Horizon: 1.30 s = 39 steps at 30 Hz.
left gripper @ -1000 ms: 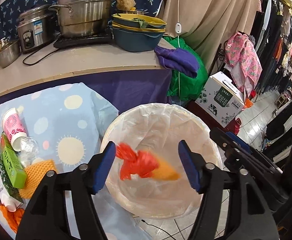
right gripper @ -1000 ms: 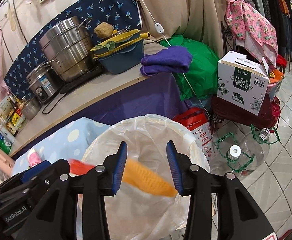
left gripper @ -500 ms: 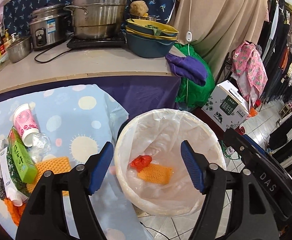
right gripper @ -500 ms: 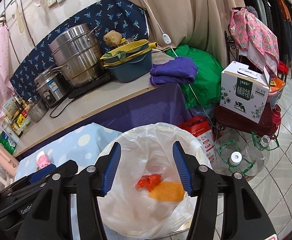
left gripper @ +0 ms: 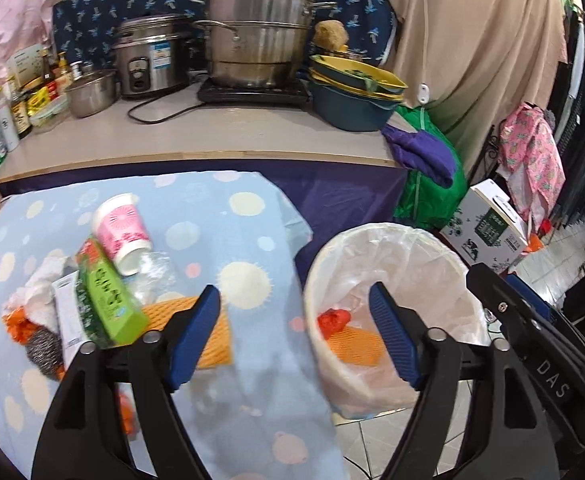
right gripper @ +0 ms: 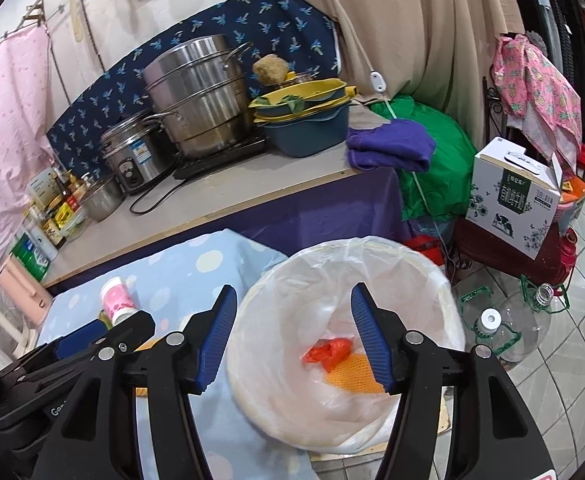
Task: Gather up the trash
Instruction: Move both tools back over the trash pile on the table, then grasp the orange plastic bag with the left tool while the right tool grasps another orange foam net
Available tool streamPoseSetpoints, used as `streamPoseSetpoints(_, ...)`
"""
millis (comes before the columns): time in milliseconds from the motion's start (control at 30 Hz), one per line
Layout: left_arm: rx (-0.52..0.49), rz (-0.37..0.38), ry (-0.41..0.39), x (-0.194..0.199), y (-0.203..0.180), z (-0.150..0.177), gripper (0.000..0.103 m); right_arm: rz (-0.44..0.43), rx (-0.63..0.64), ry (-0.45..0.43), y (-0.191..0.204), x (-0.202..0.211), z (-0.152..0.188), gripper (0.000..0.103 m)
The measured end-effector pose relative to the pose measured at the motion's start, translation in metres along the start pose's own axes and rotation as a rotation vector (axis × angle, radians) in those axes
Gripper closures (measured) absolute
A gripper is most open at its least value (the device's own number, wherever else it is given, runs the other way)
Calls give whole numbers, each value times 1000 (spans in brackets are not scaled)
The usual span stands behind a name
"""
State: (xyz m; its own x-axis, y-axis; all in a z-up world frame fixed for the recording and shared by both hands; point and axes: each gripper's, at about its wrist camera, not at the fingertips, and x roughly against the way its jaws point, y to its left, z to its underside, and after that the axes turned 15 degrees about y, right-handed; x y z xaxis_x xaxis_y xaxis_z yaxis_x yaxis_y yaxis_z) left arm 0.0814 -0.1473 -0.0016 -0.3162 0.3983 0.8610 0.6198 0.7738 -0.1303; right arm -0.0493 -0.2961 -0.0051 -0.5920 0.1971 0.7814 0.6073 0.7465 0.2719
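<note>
Orange foam net [right gripper: 354, 376] and red wrapper [right gripper: 328, 354] lie inside the lined bin [right gripper: 448, 280].
Only the left view shows the green carton [left gripper: 108, 300] and steel scourer [left gripper: 44, 350] on the tablecloth [left gripper: 228, 240]; left gripper [left gripper: 294, 338] and right gripper [right gripper: 292, 340], tilted downward, have just been spreading, both empty.

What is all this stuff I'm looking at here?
bin: one, white liner, on the floor right of the table.
red wad: one, in the bin.
orange net: one, in the bin beside the wad.
orange net on the table: one, behind the left tongs.
paper cup: one, pink and white, lying on the spotted blue cloth.
green packet: one, beside the cup.
steel scourer: one, grey, at the pile's left.
steamer pot: one, steel, on the counter.
left tongs: black, blue pads, open, empty.
right tongs: same, open over the bin.
</note>
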Motion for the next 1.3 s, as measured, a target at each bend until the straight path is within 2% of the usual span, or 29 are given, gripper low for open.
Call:
streamPoseSetpoints(167,66,-94,5,9,35,18,24,-23,50,37,27,-7,12,45)
streamPoseSetpoints(300,155,-158,25,13,71,36,14,-38,97,66,50,-13,22,45)
streamPoseSetpoints(567,274,-247,93,9,132,73,13,-63,170,133,90,-28,45,44)
streamPoseSetpoints(633,302,-248,119,7,144,81,9,-67,183,147,98,-32,50,43)
streamPoseSetpoints(767,345,-223,159,1,163,99,9,-74,205,173,114,-42,59,39)
streamPoseSetpoints(933,389,-176,172,-4,175,114,9,-76,222,203,125,-58,62,39)
streamPoseSetpoints(1300,489,-49,202,-23,195,115,9,-72,213,257,134,-97,54,39)
